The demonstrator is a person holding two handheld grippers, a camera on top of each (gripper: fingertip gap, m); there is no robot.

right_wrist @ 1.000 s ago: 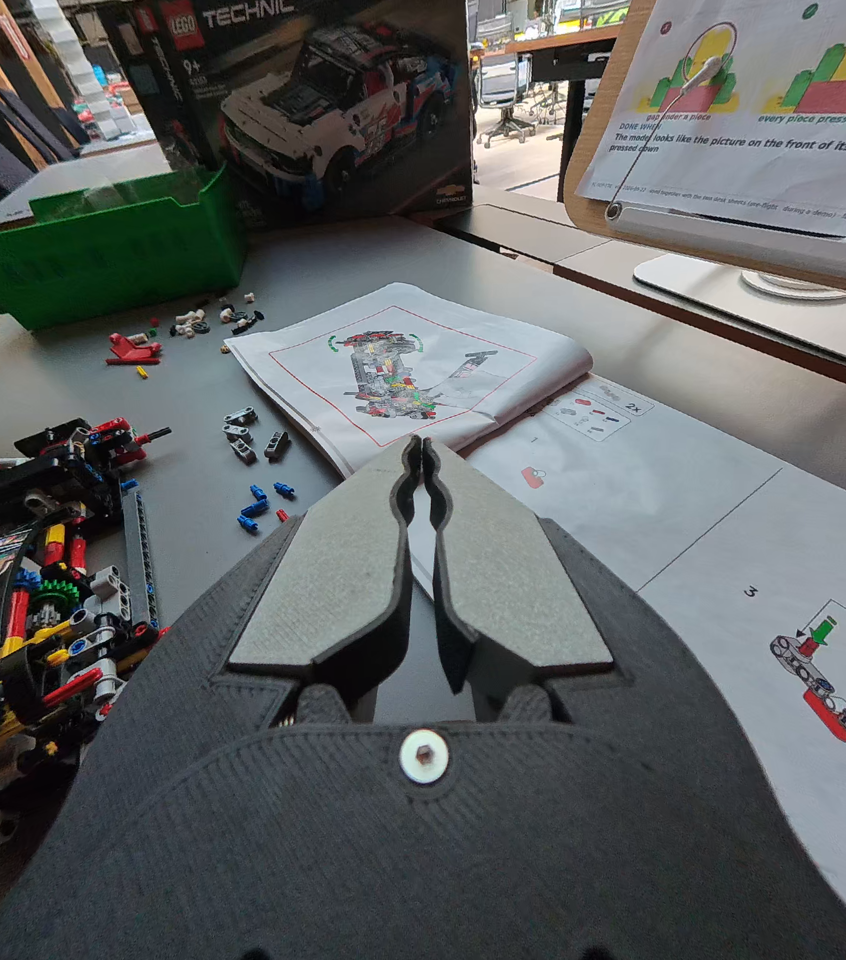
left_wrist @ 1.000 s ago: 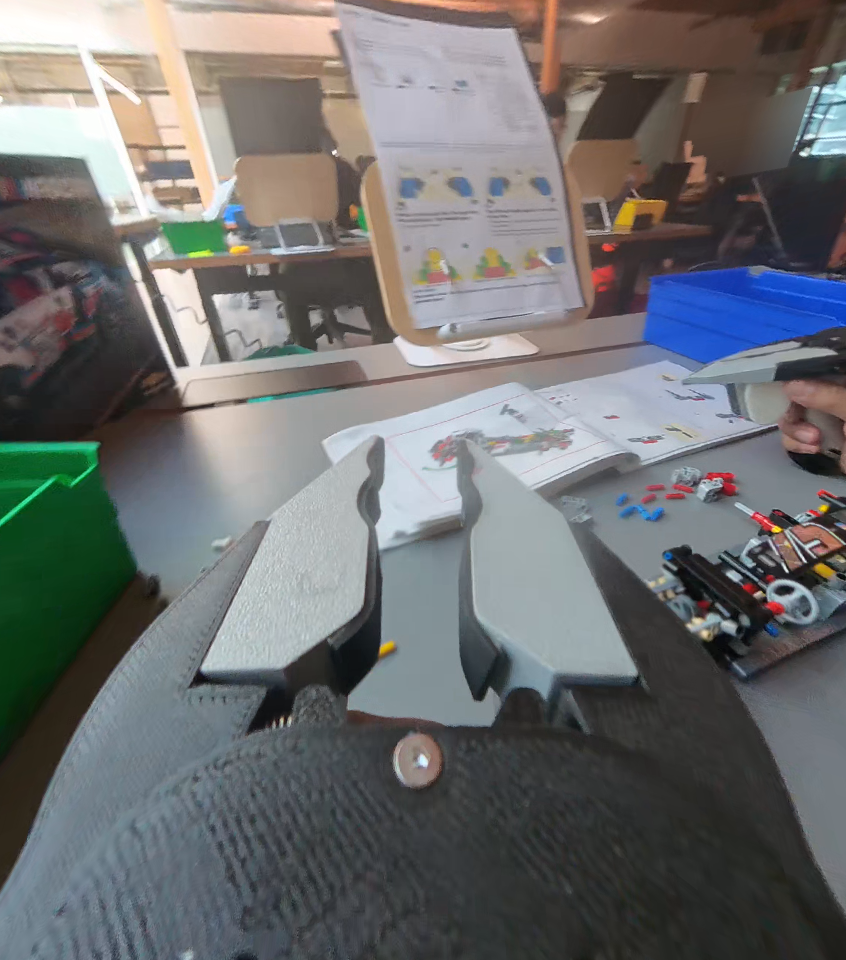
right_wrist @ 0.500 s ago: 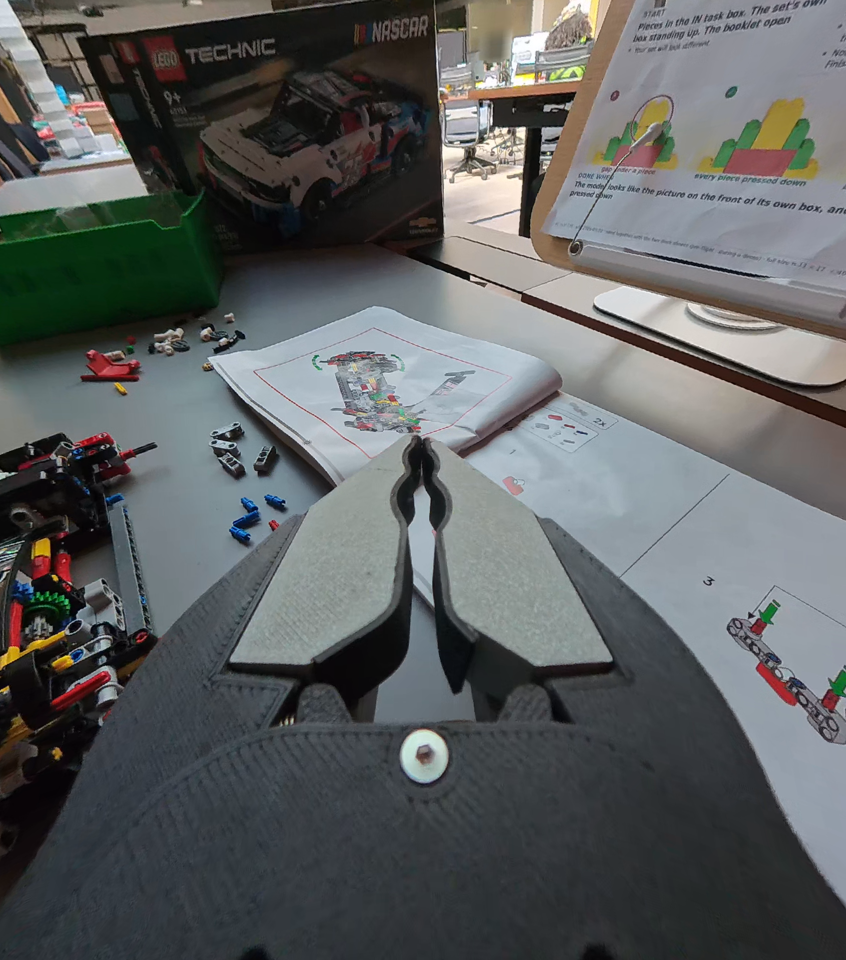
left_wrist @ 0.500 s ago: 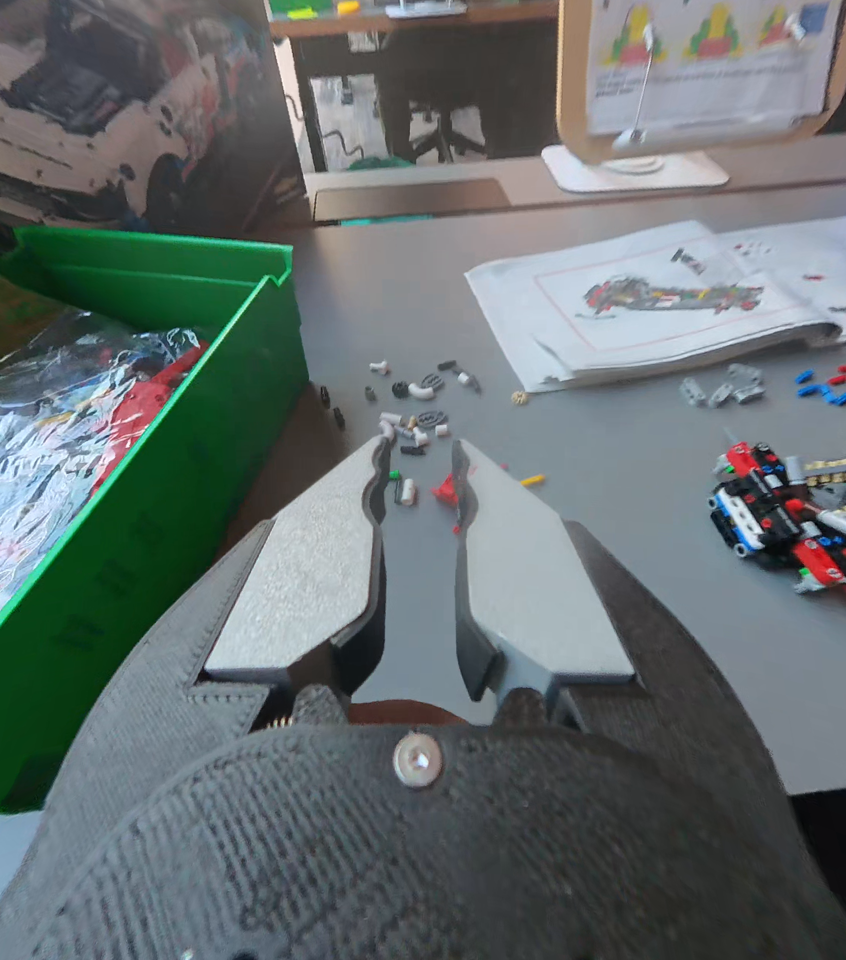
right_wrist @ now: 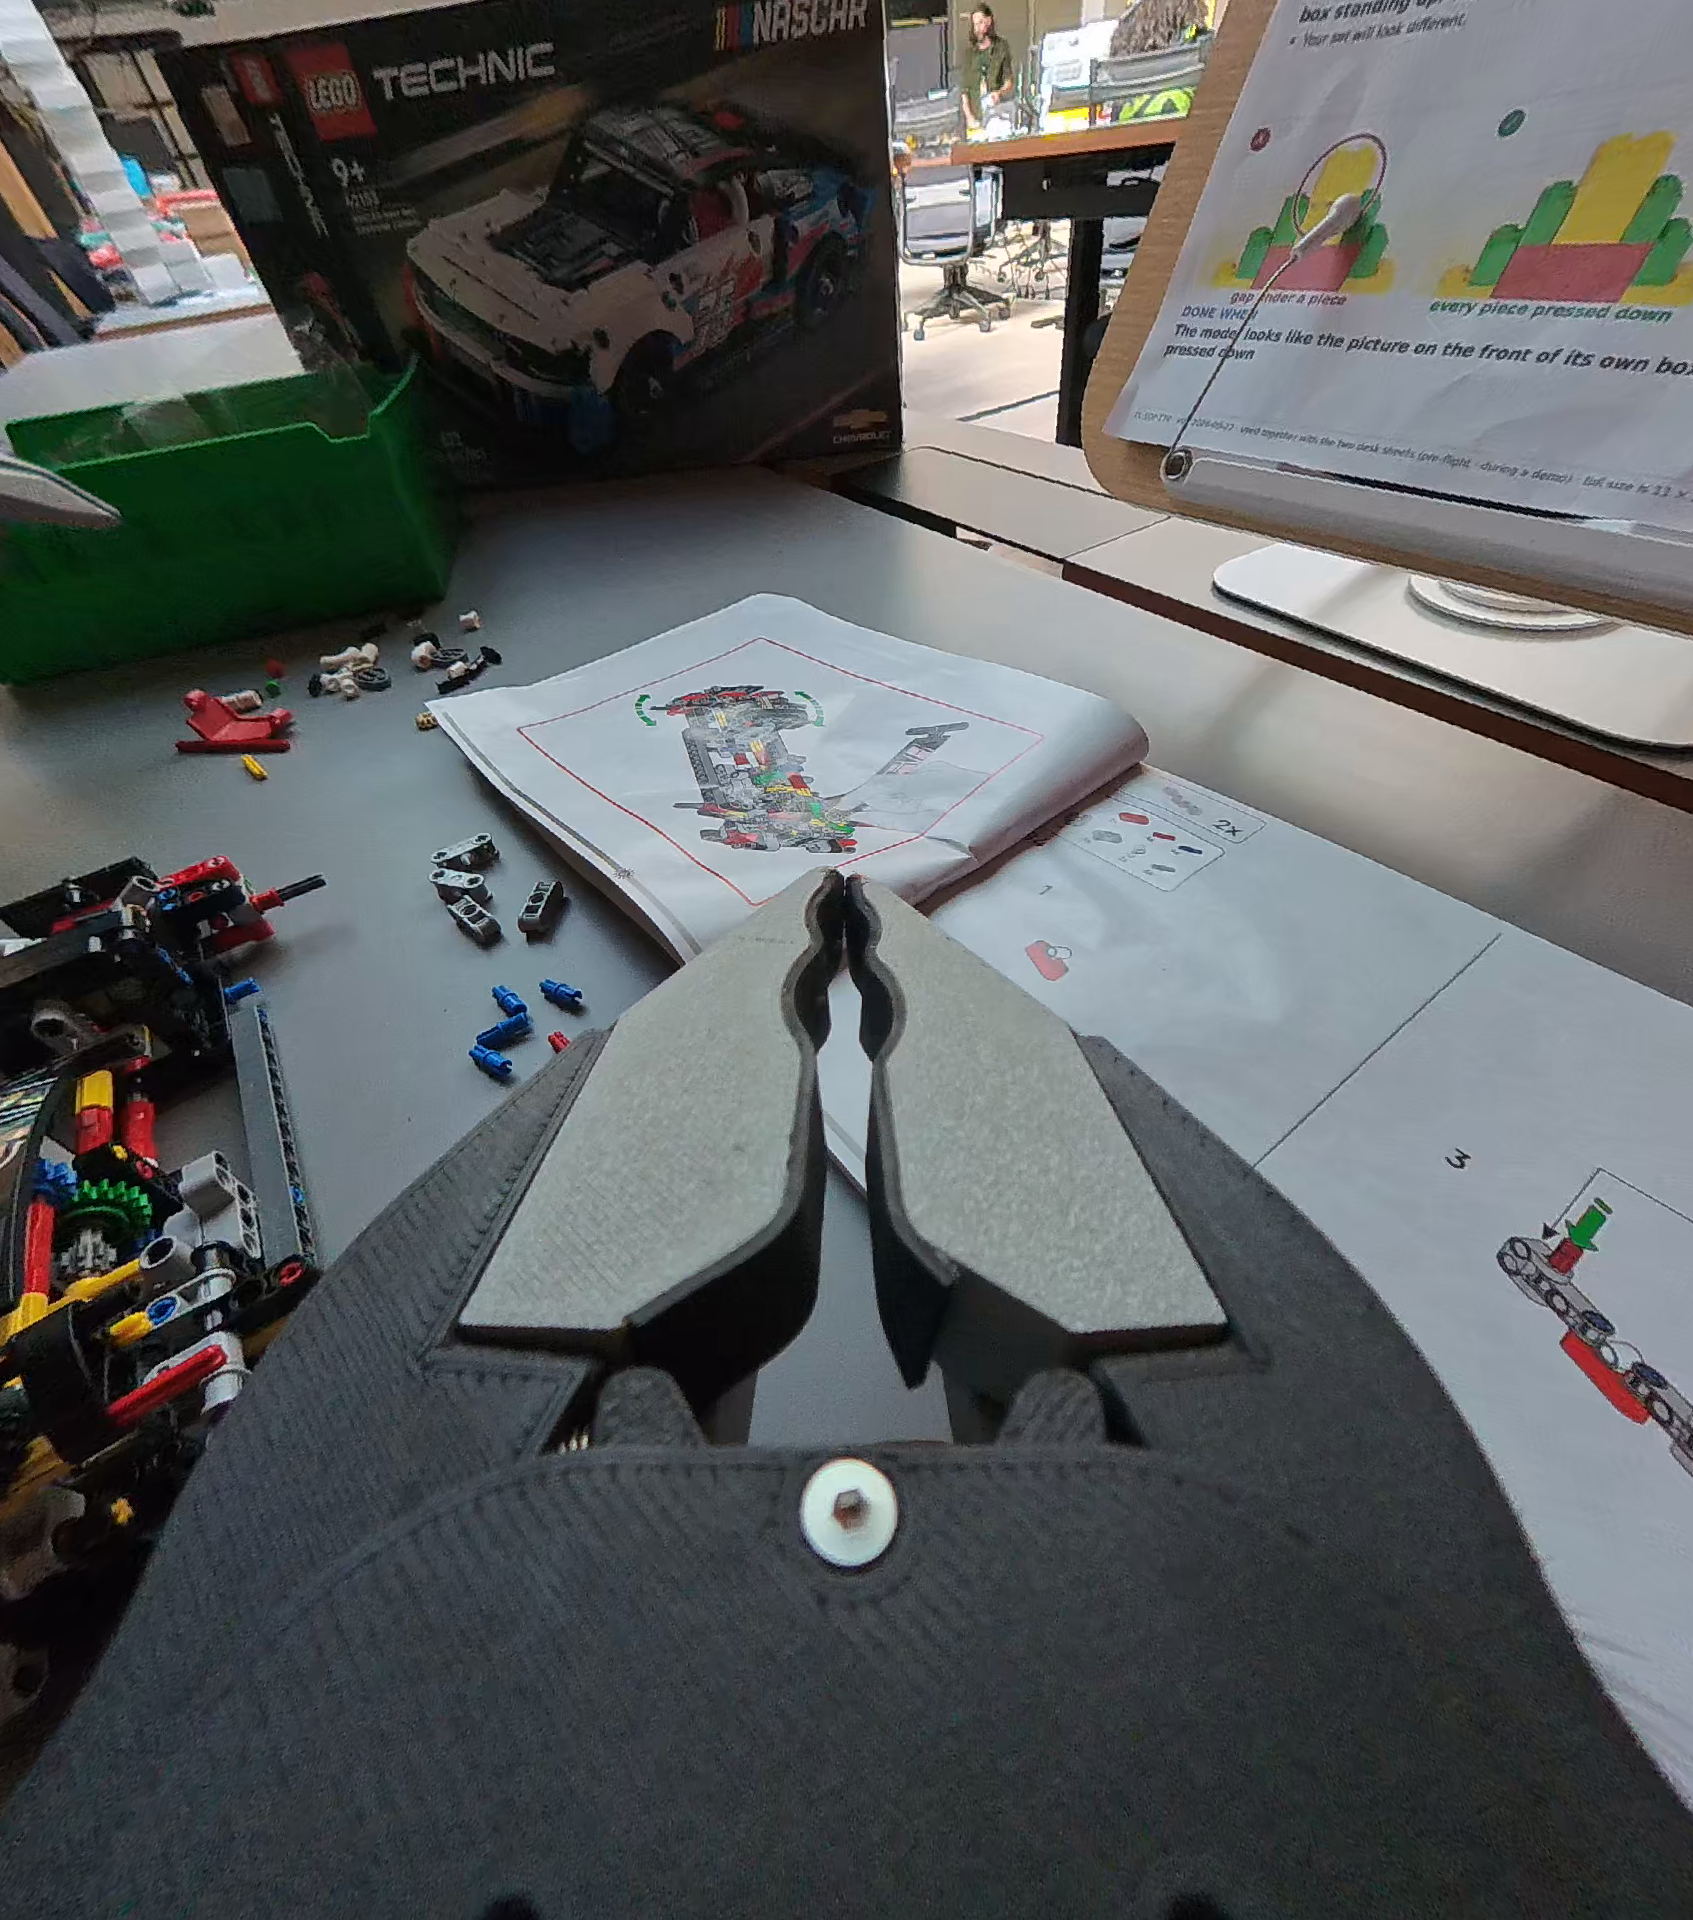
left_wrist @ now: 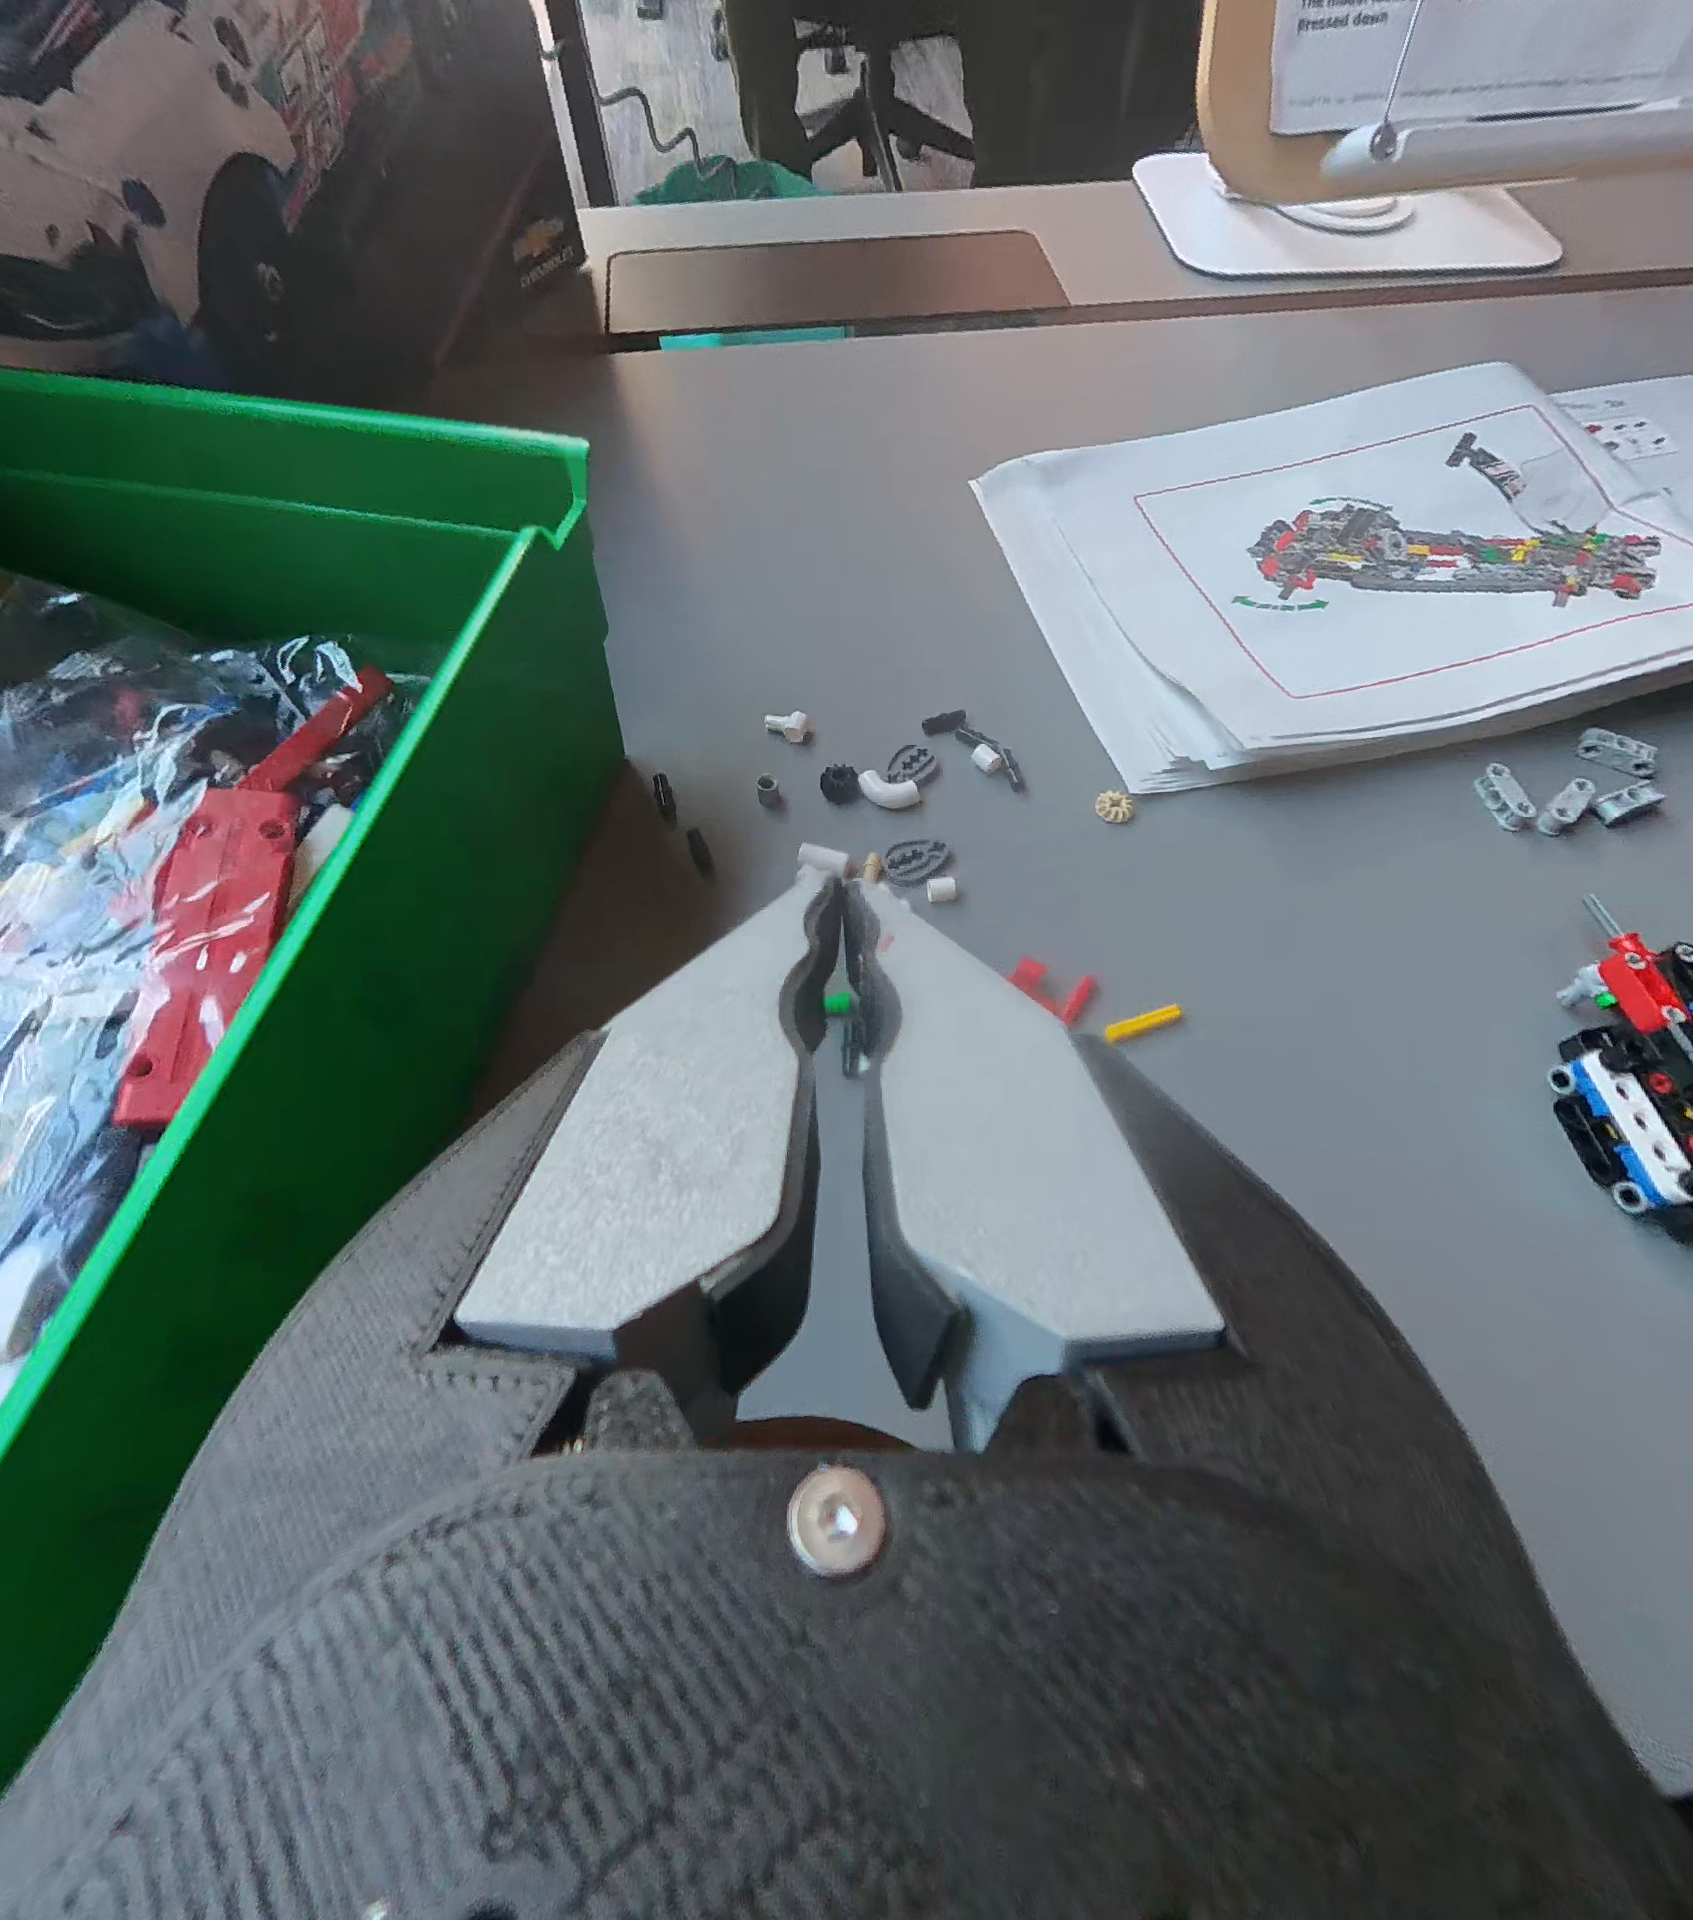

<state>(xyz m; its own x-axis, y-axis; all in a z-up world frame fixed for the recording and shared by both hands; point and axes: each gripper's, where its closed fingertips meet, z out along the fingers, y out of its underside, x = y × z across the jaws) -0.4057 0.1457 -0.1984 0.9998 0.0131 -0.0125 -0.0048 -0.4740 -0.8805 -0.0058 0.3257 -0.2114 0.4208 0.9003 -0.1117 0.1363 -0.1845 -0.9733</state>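
Closed hand-held grippers over the counter (left_wrist: pixel 1237 1091).
The left hand-held gripper (left_wrist: pixel 837 896) is shut beside 1 scatter of small parts (left_wrist: pixel 889 790); the right hand-held gripper (right_wrist: pixel 842 883) is shut over the booklet (right_wrist: pixel 977 727).

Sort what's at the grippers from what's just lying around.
At the grippers: left gripper, shut, tips among small loose pieces beside green bin; right gripper, shut, over open booklet.
Lying about: partly built model, blue pins, grey connectors, set box, sheet stand.
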